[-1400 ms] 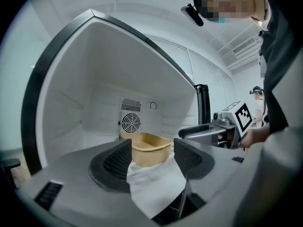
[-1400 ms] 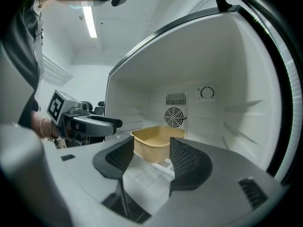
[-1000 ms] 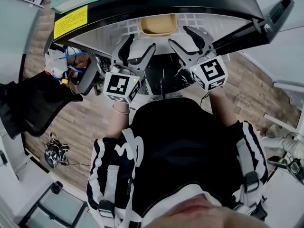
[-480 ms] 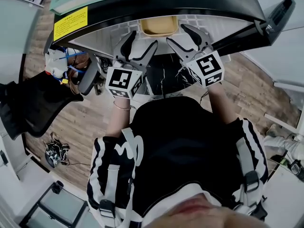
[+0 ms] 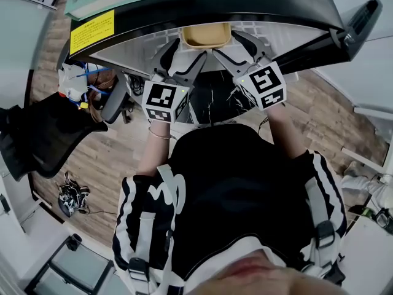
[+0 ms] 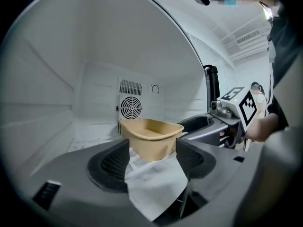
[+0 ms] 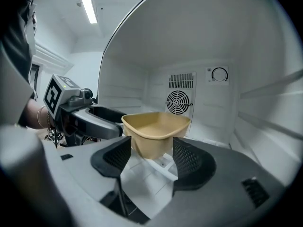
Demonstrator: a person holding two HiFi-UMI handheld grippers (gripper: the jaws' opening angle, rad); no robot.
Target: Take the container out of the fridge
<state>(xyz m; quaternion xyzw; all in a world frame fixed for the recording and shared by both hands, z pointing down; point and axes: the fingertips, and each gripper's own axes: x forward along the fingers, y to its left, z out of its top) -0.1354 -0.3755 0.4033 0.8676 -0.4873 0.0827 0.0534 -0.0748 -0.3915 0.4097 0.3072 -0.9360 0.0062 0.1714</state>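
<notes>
Pointing into the open black fridge with white lining [image 5: 258, 2]: two grippers, side by side, near the front edge of its shelf.

- One tan plastic tub-shaped container [image 5: 206, 34], open top, nothing visible inside. It stands on the white shelf mid-compartment, in front of the back wall.
- Left gripper [image 5: 182, 55]: jaws spread wide, gripping nothing. In the left gripper view the container [image 6: 151, 136] shows in the gap between the jaws, just past their tips; contact not visible.
- Right gripper [image 5: 235, 48]: jaws equally wide apart, also empty. In the right gripper view the container [image 7: 156, 131] sits the same way, just beyond the tips.
- The two grippers flank the tub's near left and near right corners.
- Back wall: one round fan grille [image 7: 179, 102], one slotted vent [image 7: 182, 80] above it, one ring-shaped mark [image 7: 219, 74] to the right.
- One yellow label [image 5: 91, 28] on the fridge's outer shell, left side.
</notes>
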